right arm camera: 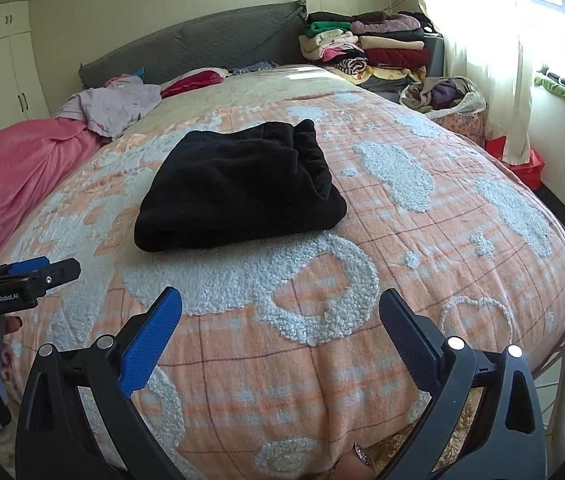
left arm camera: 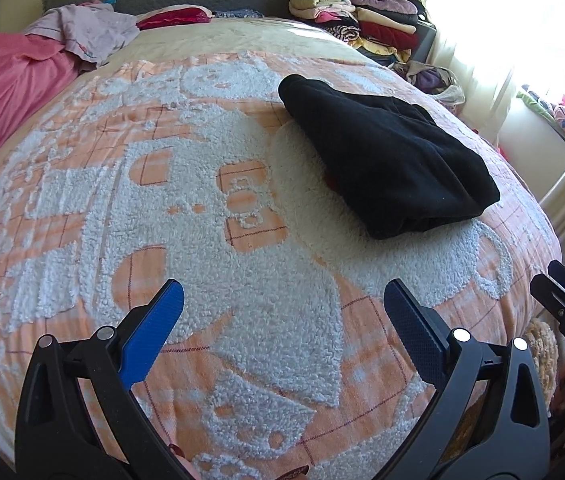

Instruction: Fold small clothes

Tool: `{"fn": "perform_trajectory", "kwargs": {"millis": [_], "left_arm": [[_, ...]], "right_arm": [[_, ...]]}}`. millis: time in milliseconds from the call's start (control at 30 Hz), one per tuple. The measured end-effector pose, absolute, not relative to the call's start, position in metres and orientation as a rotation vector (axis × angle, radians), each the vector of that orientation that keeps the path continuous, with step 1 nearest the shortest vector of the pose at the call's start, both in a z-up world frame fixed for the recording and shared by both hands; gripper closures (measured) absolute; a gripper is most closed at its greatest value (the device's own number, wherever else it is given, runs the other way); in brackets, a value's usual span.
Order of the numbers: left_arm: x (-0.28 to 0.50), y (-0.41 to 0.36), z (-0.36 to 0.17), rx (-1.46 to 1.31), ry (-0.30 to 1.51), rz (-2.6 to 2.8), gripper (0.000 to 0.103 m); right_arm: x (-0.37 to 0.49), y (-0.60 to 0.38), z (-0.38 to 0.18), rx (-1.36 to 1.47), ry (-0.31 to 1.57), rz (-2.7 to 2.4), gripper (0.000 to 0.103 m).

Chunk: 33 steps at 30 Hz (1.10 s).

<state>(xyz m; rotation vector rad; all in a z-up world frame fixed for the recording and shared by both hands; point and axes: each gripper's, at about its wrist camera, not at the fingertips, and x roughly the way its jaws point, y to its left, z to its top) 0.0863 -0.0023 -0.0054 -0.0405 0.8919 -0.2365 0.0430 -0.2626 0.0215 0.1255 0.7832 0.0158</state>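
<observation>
I see the black garment (right arm camera: 238, 188) lying folded on the bed (right arm camera: 362, 360), toward the headboard from my tools; left tool (left arm camera: 282, 304) and right tool (right arm camera: 280, 312) both gape wide, empty, hanging near the bed's edge, presumably finished folding.

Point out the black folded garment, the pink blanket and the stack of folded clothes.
black folded garment (right arm camera: 238, 184), right wrist view, top face.
pink blanket (left arm camera: 6, 84), left wrist view, middle.
stack of folded clothes (right arm camera: 366, 46), right wrist view, middle.
</observation>
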Motion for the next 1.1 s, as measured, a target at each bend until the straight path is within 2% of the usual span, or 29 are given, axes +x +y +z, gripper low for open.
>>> {"fn": "perform_trajectory", "kwargs": {"millis": [1100], "left_arm": [[0.0827,-0.0064,-0.0024,-0.012,0.909,-0.208,0.009]], "right_arm": [[0.0418,-0.2605,0.0286,0.119,0.780,0.025,0.005]]}}
